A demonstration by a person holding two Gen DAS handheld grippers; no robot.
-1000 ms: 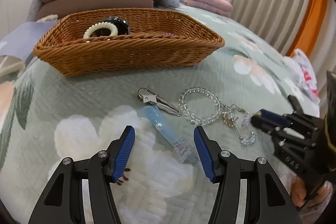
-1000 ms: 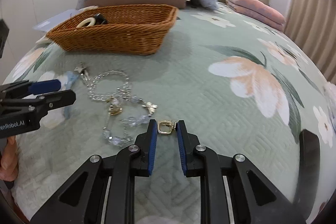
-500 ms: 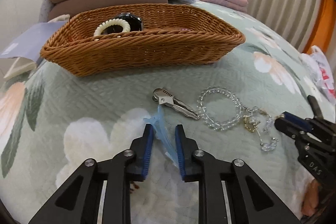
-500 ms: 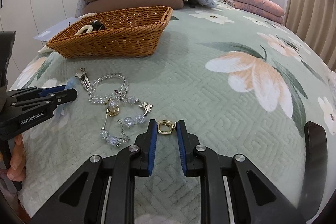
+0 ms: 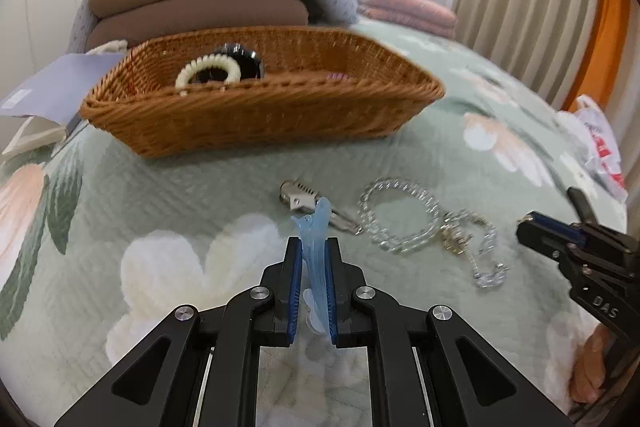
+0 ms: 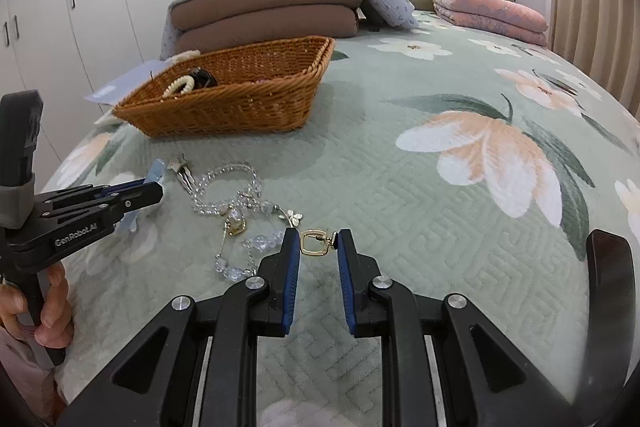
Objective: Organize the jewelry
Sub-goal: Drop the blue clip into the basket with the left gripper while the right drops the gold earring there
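Left gripper (image 5: 311, 251) jaws just closed — pinching blue hair clip (image 5: 316, 227); "GenRobot.AI" printed; right gripper (image 6: 319, 242) grips gold clasp (image 6: 313, 242).

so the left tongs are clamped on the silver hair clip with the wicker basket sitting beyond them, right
Not quite. The left tongs are clamped on the pale blue hair clip, not the silver one, which lies free on the quilt; the left wrist view shows it. The wicker basket does sit beyond.

Basket (image 5: 256, 115) behind hair clips (image 5: 316, 223); bracelet (image 5: 400, 215) right of them
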